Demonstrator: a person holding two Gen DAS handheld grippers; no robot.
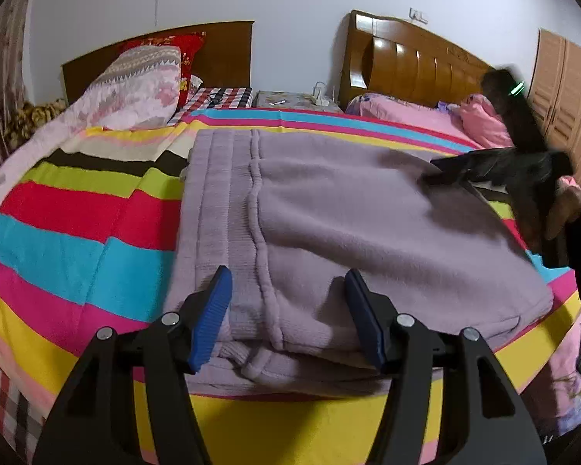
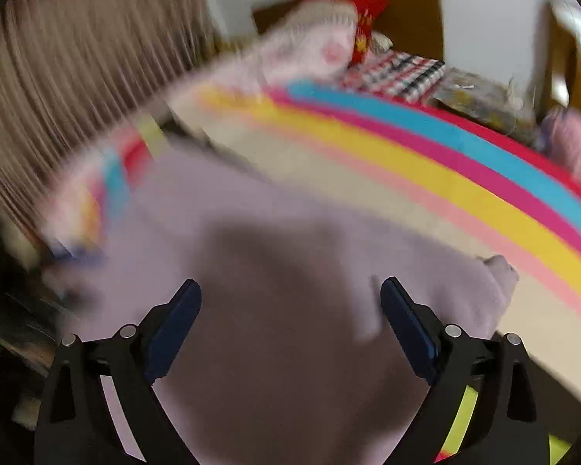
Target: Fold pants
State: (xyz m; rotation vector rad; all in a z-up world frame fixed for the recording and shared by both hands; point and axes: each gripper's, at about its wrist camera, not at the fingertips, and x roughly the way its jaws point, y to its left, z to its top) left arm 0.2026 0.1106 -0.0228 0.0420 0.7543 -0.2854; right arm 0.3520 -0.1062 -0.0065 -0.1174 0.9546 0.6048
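Left gripper [image 1: 286, 310]: jaws partly spread, blue pads either side of the near edge of the pants [image 1: 368, 224]. In the left wrist view the folded fabric bulges up between the pads; whether the pads press on it cannot be told. The ribbed waistband [image 1: 220, 201] runs from 12 o'clock down toward the left pad at 7 o'clock.

Right gripper [image 2: 290, 310]: jaws spread wide, nothing between the pads. In the right wrist view, which is motion-blurred, the pads stand above the lavender fabric and a dark shadow lies on the cloth between them. No contact with the fabric is visible. In the left wrist view the same gripper appears blurred at 3 o'clock, over the far right part of the pants, with a hand [image 1: 565, 205] on its handle.

Pants: lavender fleece, folded into a broad stack of layers, lying flat on the striped bedspread [image 1: 77, 240]. The stack fills the centre of the left wrist view, directly ahead of the left gripper. In the right wrist view it fills the lower half, with a folded corner at 3 o'clock.

Bedspread: visible at 9 o'clock and 6 o'clock of the pants.
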